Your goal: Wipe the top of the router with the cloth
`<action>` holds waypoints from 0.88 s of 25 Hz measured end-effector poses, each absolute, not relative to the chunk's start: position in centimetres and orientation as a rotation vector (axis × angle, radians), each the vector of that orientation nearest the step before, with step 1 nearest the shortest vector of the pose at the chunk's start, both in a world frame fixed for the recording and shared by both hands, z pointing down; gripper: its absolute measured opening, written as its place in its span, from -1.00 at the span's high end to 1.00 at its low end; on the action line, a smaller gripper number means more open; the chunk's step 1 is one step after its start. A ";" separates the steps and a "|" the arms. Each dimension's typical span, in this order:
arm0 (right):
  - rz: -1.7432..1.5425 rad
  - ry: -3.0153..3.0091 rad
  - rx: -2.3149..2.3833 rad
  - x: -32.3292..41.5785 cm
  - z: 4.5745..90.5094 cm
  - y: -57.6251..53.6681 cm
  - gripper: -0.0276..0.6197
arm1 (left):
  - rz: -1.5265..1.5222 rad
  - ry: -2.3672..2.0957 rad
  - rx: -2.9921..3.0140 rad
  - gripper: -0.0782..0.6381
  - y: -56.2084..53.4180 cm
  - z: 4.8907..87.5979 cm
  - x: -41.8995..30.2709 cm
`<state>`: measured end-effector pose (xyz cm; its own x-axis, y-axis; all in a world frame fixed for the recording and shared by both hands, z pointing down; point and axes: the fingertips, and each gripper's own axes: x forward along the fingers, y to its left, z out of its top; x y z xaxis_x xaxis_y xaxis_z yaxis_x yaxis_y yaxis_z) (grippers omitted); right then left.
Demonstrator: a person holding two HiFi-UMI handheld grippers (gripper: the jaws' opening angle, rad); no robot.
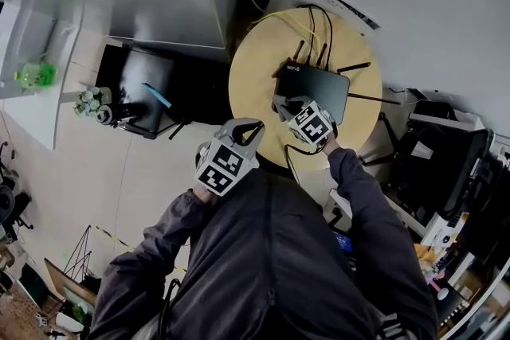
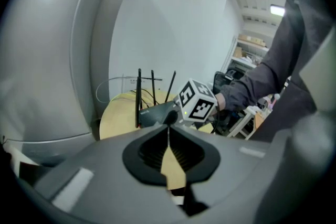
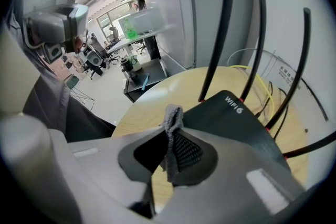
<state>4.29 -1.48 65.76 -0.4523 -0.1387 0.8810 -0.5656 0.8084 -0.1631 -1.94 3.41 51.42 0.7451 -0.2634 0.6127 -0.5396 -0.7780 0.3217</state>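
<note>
1. Pale walls close in on a round wooden counter (image 1: 253, 95). A low black stand (image 1: 147, 87) sits on the floor just to its left.
2. On the far half of the counter lies the router (image 1: 319, 84). It is a flat black box with white "WiFi 6" lettering on top.
3. Thin black antennas (image 3: 218, 39) rise along the router's far edge, and more stick out at its right side.
4. A yellow cable (image 1: 275, 16) loops over the wood behind the router, among darker leads.
5. The right tongs (image 3: 173, 112) are clamped on the cloth (image 3: 171, 136), a grey knitted strip pinched upright between the jaws. Its top end pokes out past the tips and the rest hangs down inside the jaw hollow.
6. These tongs sit at the router's near left corner, with the cloth over the edge of its top. Whether the cloth touches the casing cannot be told.
7. The left tongs (image 2: 168, 127) have their jaws pressed together with nothing between them.
8. They hang over the counter's near left rim, close beside the right tongs and clear of the router.
9. Dark sleeves (image 1: 358, 187) run from the person's body out to both tongs.
</note>
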 end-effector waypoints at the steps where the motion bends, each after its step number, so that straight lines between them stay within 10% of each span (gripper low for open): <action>1: 0.534 -2.016 0.536 4.8 65.4 -2.4 0.84 | 0.761 -0.621 2.451 0.78 3.5 51.4 -1.9; 22: 0.379 -1.896 0.630 12.0 67.1 -12.2 0.84 | 0.773 -0.749 2.365 0.78 4.5 52.2 -1.3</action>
